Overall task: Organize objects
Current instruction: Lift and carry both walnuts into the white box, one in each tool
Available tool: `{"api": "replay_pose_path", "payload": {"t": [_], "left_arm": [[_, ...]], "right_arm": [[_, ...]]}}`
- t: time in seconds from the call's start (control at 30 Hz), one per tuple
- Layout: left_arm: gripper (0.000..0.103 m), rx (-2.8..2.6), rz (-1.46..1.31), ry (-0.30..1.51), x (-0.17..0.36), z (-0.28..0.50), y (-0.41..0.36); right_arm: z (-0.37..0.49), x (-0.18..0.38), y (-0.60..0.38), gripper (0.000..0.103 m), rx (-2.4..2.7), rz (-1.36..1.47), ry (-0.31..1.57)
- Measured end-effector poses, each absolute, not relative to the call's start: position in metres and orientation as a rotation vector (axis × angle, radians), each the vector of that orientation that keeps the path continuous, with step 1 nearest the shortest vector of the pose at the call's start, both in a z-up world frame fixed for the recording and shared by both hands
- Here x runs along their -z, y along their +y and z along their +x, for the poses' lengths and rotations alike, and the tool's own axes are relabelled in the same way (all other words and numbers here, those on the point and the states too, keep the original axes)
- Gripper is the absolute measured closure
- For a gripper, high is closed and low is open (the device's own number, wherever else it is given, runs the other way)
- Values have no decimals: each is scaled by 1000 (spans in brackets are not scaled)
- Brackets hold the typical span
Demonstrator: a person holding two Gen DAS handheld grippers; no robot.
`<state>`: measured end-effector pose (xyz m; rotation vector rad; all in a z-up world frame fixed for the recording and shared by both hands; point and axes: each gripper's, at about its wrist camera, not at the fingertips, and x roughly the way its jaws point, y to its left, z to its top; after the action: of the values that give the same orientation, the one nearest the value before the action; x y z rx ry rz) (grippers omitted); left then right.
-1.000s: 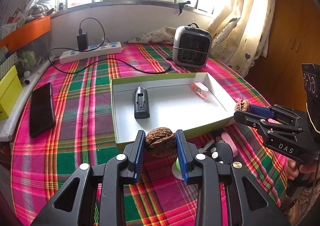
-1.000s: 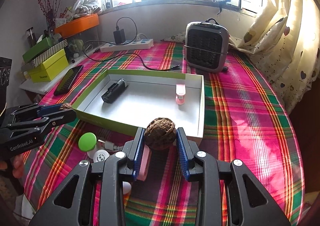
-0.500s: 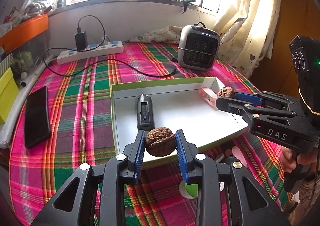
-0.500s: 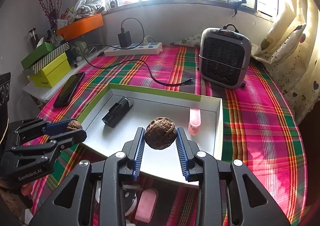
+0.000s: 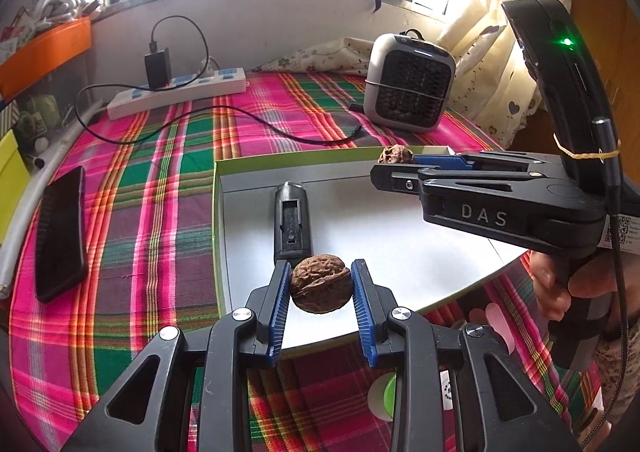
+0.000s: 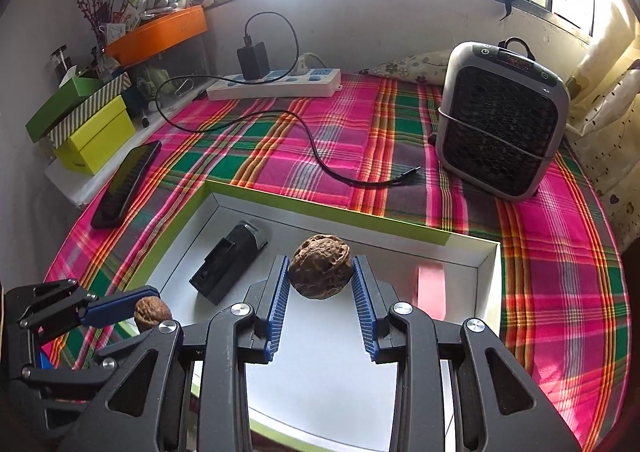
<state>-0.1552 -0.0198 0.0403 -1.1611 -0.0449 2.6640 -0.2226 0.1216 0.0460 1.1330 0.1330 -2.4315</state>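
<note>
A brown walnut (image 5: pixel 319 284) is clamped between the blue pads of my left gripper (image 5: pixel 319 286), above the near edge of a shallow white box with a green rim (image 5: pixel 218 212). My right gripper (image 6: pixel 320 276) is shut on a second walnut (image 6: pixel 320 270) and hangs over the middle of the same box (image 6: pixel 486 256). Each gripper shows in the other's view: the right gripper (image 5: pixel 394 160) from the side with its walnut (image 5: pixel 395 153) over the box's far right, the left gripper (image 6: pixel 146 310) with its walnut (image 6: pixel 151 312) at the box's left rim. Inside the box lie a black device (image 5: pixel 292 220) and a pink item (image 6: pixel 431 288).
A plaid cloth (image 6: pixel 320 140) covers the round table. A grey heater (image 6: pixel 500 132) stands at the back right, a power strip (image 6: pixel 276 86) with a cable at the back, a black phone (image 5: pixel 60 232) at the left. Small items, one with a green cap (image 5: pixel 386 396), lie before the box.
Both grippers have moved forward with their walnuts, from in front of the box to above it. The right gripper travelled farther, now over the box's inside. Neither grip changed.
</note>
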Motion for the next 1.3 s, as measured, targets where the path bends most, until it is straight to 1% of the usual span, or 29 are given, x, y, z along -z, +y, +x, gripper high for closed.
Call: {"api": "replay_pose_path", "payload": {"t": [0.33, 1.3], "left_arm": [[75, -2646, -1208, -33, -30, -165, -19], [75, -2645, -1241, -31, -22, -170, -18]], "right_arm": [[-246, -32, 110, 70, 2367, 1198, 193], [-255, -18, 87, 70, 2308, 1253, 278]]}}
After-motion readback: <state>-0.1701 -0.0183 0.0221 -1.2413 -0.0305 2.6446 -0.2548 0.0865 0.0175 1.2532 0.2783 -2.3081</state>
